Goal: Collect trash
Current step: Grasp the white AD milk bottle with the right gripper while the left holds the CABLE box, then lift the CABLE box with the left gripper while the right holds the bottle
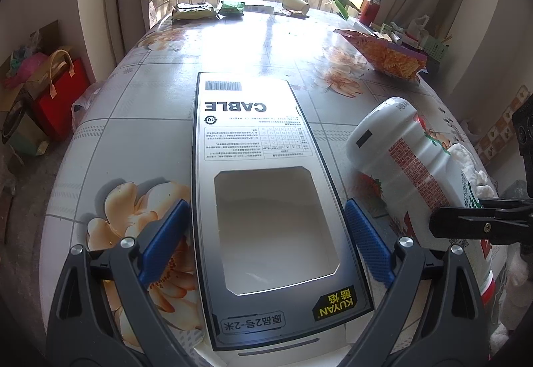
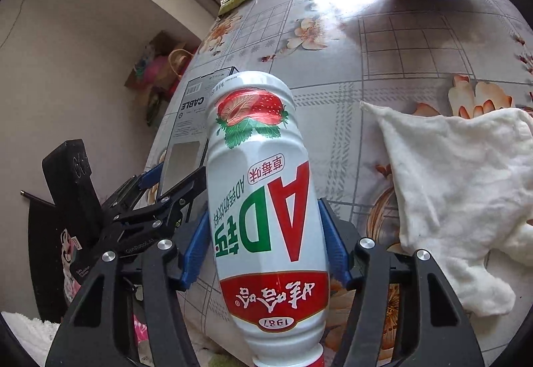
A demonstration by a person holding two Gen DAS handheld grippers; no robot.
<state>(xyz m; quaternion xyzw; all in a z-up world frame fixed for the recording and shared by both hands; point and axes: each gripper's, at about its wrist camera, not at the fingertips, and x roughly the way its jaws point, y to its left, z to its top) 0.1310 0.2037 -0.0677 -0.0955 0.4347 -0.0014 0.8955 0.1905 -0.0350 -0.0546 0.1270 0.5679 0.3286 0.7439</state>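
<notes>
A grey box printed CABLE (image 1: 253, 120), with a cut-out window, lies along the flowered table (image 1: 143, 134). My left gripper (image 1: 266, 223) is shut on it, one blue pad against each long side. To its right a white drink bottle with a strawberry label (image 1: 399, 147) leans over the table. In the right wrist view that bottle (image 2: 263, 200) sits cap end toward the camera, and my right gripper (image 2: 266, 240) is shut on its middle. The box (image 2: 190, 114) and the left gripper (image 2: 166, 187) show to the bottle's left. One black finger of the right gripper (image 1: 479, 225) reaches in from the right edge.
A white cloth (image 2: 449, 183) lies crumpled right of the bottle. An opened orange snack bag (image 1: 386, 54) sits further back on the right. Green packets (image 1: 195, 11) and a tipped paper cup (image 1: 295, 3) lie at the far edge by the window. Bags (image 1: 60, 100) stand on the floor at left.
</notes>
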